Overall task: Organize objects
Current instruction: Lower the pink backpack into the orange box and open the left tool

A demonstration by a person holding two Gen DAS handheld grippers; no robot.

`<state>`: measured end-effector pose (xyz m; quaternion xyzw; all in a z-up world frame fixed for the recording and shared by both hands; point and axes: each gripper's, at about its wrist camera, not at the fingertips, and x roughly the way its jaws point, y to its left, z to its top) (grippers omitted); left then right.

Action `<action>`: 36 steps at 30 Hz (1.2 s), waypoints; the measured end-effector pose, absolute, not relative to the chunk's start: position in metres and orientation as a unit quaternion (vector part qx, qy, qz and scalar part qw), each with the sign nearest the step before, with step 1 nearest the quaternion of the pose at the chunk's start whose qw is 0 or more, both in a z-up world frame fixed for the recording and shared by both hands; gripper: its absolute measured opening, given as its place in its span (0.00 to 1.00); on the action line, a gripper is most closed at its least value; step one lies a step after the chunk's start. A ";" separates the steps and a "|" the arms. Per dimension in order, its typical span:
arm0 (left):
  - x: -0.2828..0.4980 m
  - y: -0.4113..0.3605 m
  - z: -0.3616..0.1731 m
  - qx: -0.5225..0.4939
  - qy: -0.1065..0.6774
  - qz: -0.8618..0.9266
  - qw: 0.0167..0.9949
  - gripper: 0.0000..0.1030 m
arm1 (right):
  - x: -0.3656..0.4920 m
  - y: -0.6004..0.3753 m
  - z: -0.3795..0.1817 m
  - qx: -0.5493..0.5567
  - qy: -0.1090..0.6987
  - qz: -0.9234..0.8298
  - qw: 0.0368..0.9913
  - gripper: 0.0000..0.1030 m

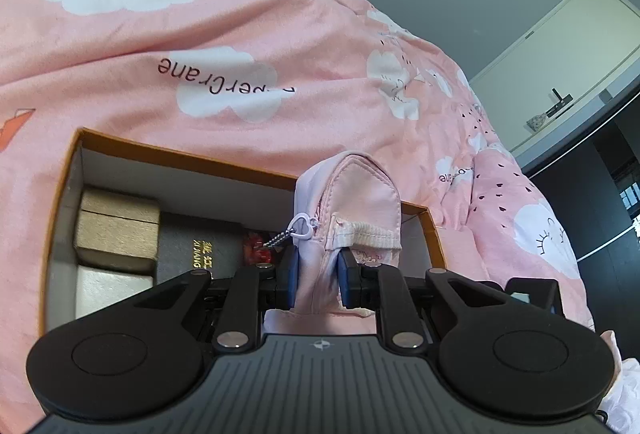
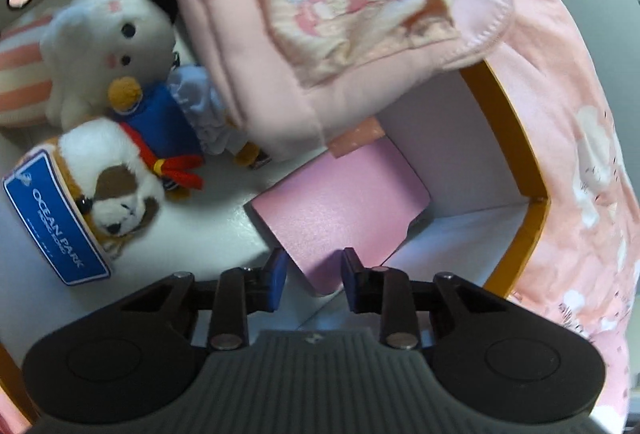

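My left gripper point(image 1: 316, 274) is shut on a small pink pouch point(image 1: 348, 202) with a zipper and heart-shaped pull, holding it above the orange-rimmed box point(image 1: 64, 170). The same pouch point(image 2: 320, 34) hangs over the box in the right wrist view. My right gripper point(image 2: 314, 280) is inside the box, its blue pads on either side of a corner of a pink flat case point(image 2: 340, 210); I cannot tell if they press it. The box point(image 2: 536, 210) holds plush toys point(image 2: 108, 42).
In the left wrist view the box holds a tan box point(image 1: 116, 230), a black book with gold lettering point(image 1: 200, 246) and a red item point(image 1: 256, 250). A pink cloud-print blanket point(image 1: 200, 34) surrounds the box. A blue "Ocean Park" tag point(image 2: 56, 222) lies by a plush.
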<state>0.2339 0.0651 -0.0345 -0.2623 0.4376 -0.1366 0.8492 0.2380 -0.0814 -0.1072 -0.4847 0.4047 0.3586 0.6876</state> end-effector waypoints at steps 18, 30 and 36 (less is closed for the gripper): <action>0.257 0.018 -0.079 -0.344 0.498 -0.126 0.786 0.21 | 0.254 -0.172 0.002 -0.266 0.360 0.278 0.850 0.34; 0.267 -0.008 -0.101 -0.303 0.529 -0.087 0.788 0.24 | 0.253 -0.190 -0.015 -0.205 0.379 0.275 0.860 0.34; 0.264 -0.016 -0.090 -0.255 0.528 -0.082 0.806 0.33 | 0.253 -0.190 -0.015 -0.199 0.378 0.275 0.861 0.35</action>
